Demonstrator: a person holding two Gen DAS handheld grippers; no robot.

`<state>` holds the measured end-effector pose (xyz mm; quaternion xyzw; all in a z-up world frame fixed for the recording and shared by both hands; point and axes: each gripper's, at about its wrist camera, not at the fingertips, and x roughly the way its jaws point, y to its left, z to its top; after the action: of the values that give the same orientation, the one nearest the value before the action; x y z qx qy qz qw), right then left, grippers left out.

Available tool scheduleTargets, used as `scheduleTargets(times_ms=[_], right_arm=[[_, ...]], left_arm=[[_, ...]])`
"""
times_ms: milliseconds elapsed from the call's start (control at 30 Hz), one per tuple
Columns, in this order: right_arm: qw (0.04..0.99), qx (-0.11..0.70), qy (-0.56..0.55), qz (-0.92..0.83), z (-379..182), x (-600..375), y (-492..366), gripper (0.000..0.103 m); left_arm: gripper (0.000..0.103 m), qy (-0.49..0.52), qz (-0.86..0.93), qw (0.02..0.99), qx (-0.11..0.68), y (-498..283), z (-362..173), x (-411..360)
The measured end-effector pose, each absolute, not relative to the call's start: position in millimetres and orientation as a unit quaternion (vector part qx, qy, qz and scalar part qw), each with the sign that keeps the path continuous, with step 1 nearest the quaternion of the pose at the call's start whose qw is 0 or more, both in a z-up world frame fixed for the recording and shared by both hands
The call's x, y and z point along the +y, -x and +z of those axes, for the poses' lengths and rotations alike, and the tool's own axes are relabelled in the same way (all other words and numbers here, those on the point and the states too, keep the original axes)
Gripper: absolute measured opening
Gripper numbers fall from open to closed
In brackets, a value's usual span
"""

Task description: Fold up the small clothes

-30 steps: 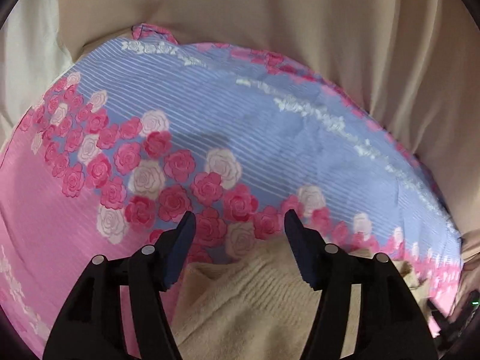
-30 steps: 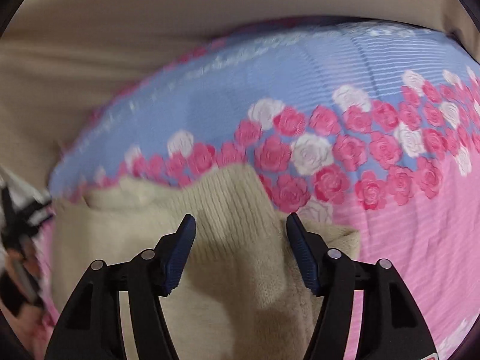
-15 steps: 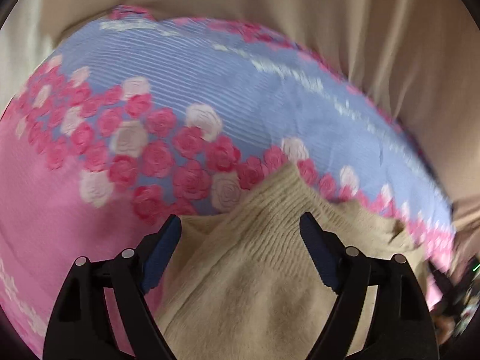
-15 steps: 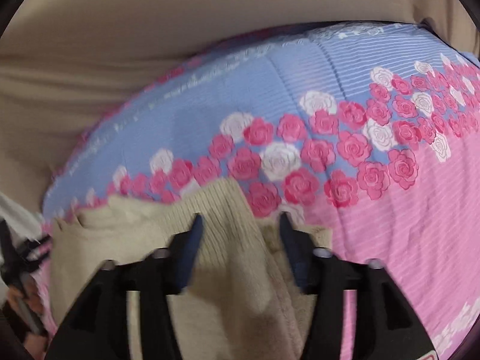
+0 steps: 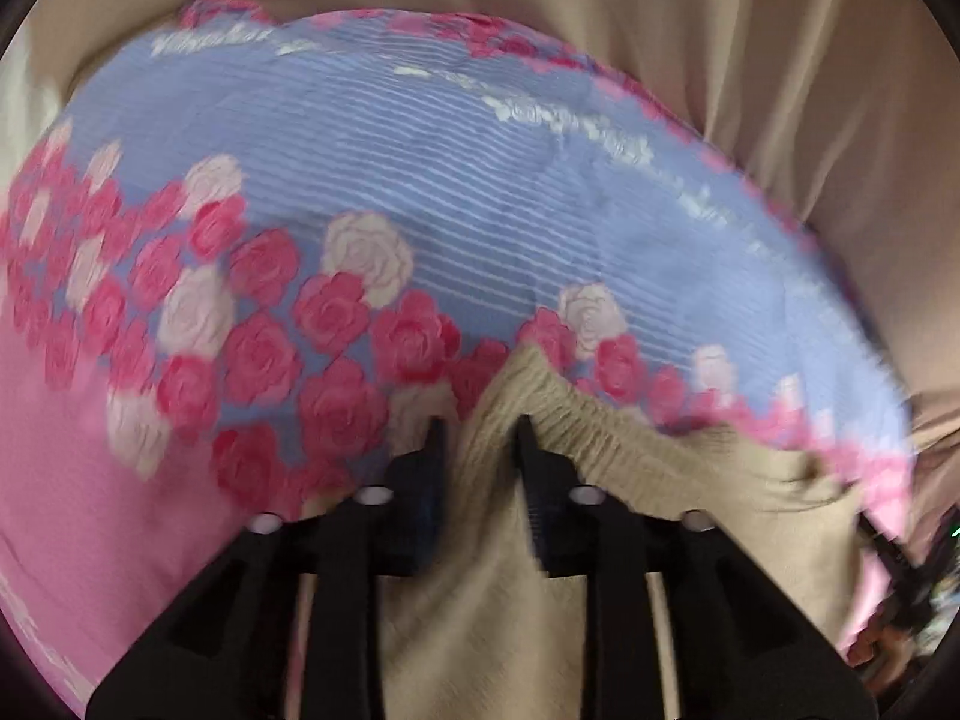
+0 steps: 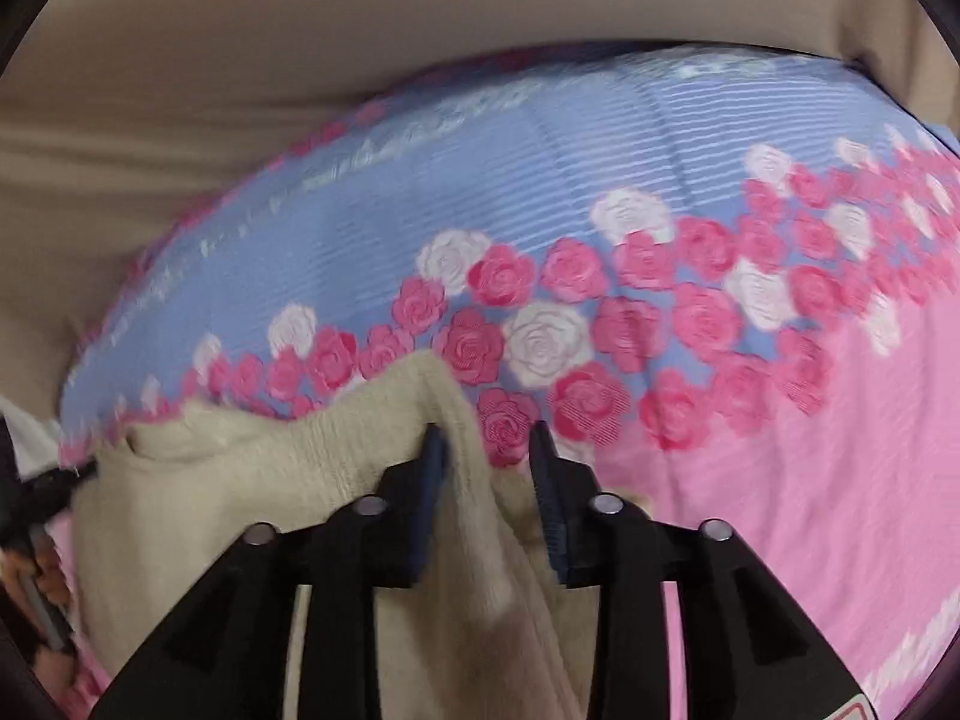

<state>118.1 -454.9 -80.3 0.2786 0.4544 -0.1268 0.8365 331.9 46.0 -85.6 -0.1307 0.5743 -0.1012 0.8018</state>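
A cream knitted garment [image 5: 498,588] lies on a bed sheet with a blue and pink rose print [image 5: 480,192]. My left gripper [image 5: 477,456] is shut on a ribbed edge of the garment, which bunches up between the jaws. In the right wrist view the same garment [image 6: 240,492] spreads to the left, and my right gripper [image 6: 483,456] is shut on a raised fold of its ribbed edge. Both views are slightly blurred.
Beige fabric [image 5: 750,30] rises behind the bed's far edge, also in the right wrist view [image 6: 240,60]. The sheet [image 6: 810,480] turns plain pink toward the near side. The other hand-held gripper shows dimly at the frame edge [image 6: 36,516].
Both grippers went from wide open to shut on the garment's ribbed edge. Both moved forward over the garment, and the edge now bunches and lifts between the jaws.
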Motion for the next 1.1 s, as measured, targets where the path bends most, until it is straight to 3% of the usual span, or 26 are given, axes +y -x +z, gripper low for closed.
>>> scheduleTargets(times_ms=[33, 67, 100, 133, 233, 367, 467, 533, 567, 600, 633, 667, 700, 867, 933, 1033, 1100], right_arm=[[0.839, 0.446, -0.285, -0.123, -73, -456, -104, 0.045], [0.841, 0.442, -0.289, -0.120, -69, -455, -87, 0.055], [0.838, 0.447, -0.290, -0.117, -69, -453, -67, 0.063], [0.832, 0.461, -0.288, -0.110, -72, -447, -50, 0.063], [0.804, 0.514, -0.286, -0.088, -93, -423, -5, 0.064], [0.771, 0.526, -0.346, -0.093, -117, -400, 47, 0.069], [0.776, 0.478, -0.398, -0.103, -119, -396, 51, 0.078], [0.777, 0.459, -0.419, -0.104, -118, -394, 40, 0.077], [0.775, 0.461, -0.422, -0.092, -120, -394, 33, 0.048], [0.763, 0.473, -0.434, -0.079, -123, -394, 24, 0.025], [0.768, 0.469, -0.427, -0.088, -115, -396, 21, 0.024], [0.781, 0.466, -0.407, -0.086, -101, -395, 17, 0.021], [0.792, 0.463, -0.389, -0.086, -87, -390, 15, 0.019], [0.826, 0.452, -0.325, -0.090, -20, -390, 52, 0.017], [0.819, 0.473, -0.306, -0.115, -35, -398, 61, 0.017], [0.770, 0.541, -0.308, -0.140, -108, -405, 63, 0.020], [0.778, 0.509, -0.333, -0.156, -101, -408, 72, 0.031]], left_arm=[[0.046, 0.149, -0.109, 0.803, 0.566, -325, -79, 53], [0.054, 0.165, -0.109, 0.807, 0.556, -312, -71, 65], [0.070, 0.173, -0.105, 0.809, 0.551, -297, -66, 75], [0.074, 0.180, -0.100, 0.811, 0.548, -277, -64, 89], [0.074, 0.200, -0.094, 0.789, 0.574, -220, -79, 116], [0.075, 0.226, -0.068, 0.762, 0.604, -157, -107, 128], [0.087, 0.259, -0.047, 0.773, 0.577, -140, -112, 129], [0.095, 0.255, -0.034, 0.773, 0.580, -147, -115, 120], [0.095, 0.243, -0.023, 0.773, 0.585, -152, -115, 115], [0.090, 0.234, -0.022, 0.774, 0.587, -156, -114, 110], [0.060, 0.225, -0.031, 0.776, 0.588, -162, -111, 105], [0.047, 0.209, -0.039, 0.773, 0.598, -170, -108, 100], [0.025, 0.212, -0.046, 0.765, 0.606, -174, -104, 103], [0.020, 0.278, -0.079, 0.749, 0.597, -152, -62, 129], [0.020, 0.269, -0.080, 0.736, 0.616, -138, -70, 124], [0.021, 0.249, -0.062, 0.712, 0.653, -121, -116, 109], [0.025, 0.231, -0.055, 0.743, 0.626, -111, -118, 103]])
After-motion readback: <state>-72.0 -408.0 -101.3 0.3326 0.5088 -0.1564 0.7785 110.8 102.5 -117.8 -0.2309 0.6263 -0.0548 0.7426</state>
